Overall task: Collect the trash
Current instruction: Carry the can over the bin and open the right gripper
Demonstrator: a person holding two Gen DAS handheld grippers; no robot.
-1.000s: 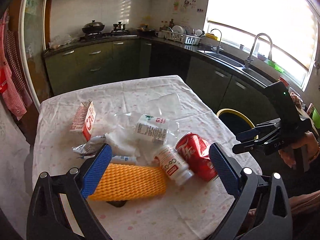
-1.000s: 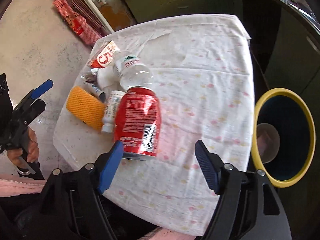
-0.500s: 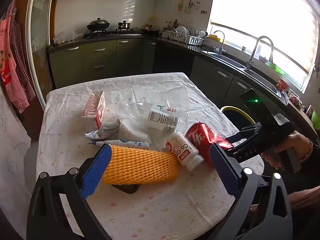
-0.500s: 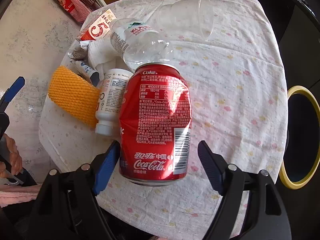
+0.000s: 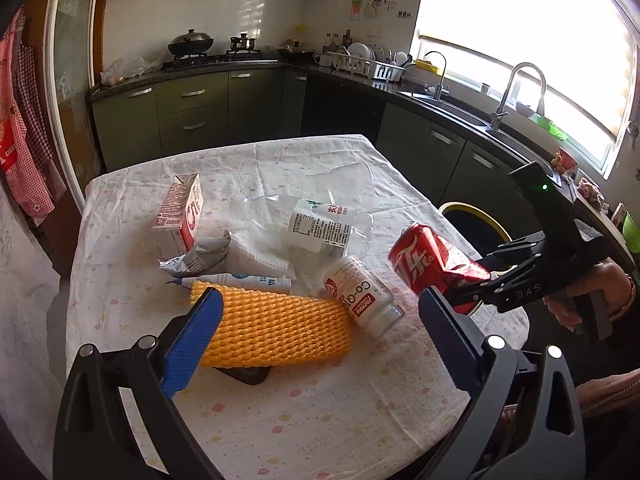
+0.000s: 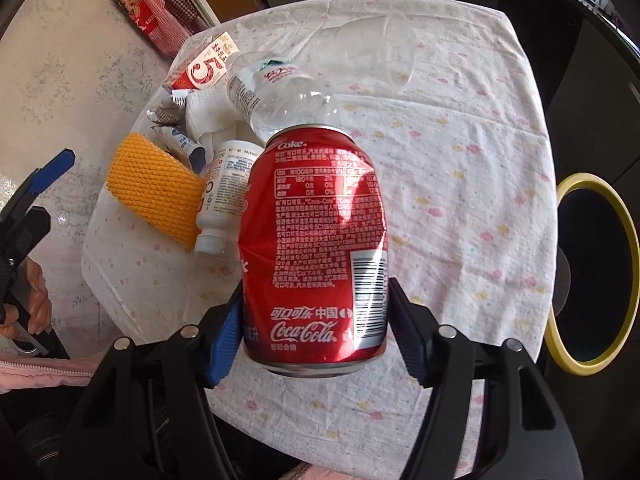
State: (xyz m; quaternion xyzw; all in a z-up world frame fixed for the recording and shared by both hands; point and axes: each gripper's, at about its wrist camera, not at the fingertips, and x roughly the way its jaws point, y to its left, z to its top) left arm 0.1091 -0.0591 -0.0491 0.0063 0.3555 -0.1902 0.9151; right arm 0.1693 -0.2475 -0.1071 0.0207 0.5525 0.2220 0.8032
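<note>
My right gripper (image 6: 316, 332) is shut on a dented red Coke can (image 6: 316, 240) and holds it above the table's near edge; the can also shows in the left wrist view (image 5: 432, 260). My left gripper (image 5: 316, 328) is open and empty, hovering over an orange foam net (image 5: 272, 328). On the clothed table (image 5: 320, 420) lie a white pill bottle (image 5: 360, 296), a clear plastic bottle (image 5: 320, 228), a marker (image 5: 236, 280), a crumpled wrapper (image 5: 200, 260), a red-white carton (image 5: 180, 212) and a clear cup (image 6: 368, 52).
A dark bin with a yellow rim (image 6: 592, 268) stands on the floor right of the table; it also shows in the left wrist view (image 5: 472, 220). A dark flat object (image 5: 244, 374) lies under the foam net. Kitchen cabinets (image 5: 192, 116) and a sink (image 5: 460, 112) line the back.
My right gripper has closed on the Coke can and lifted it off the table. My left gripper has edged closer over the foam net and stays open.
</note>
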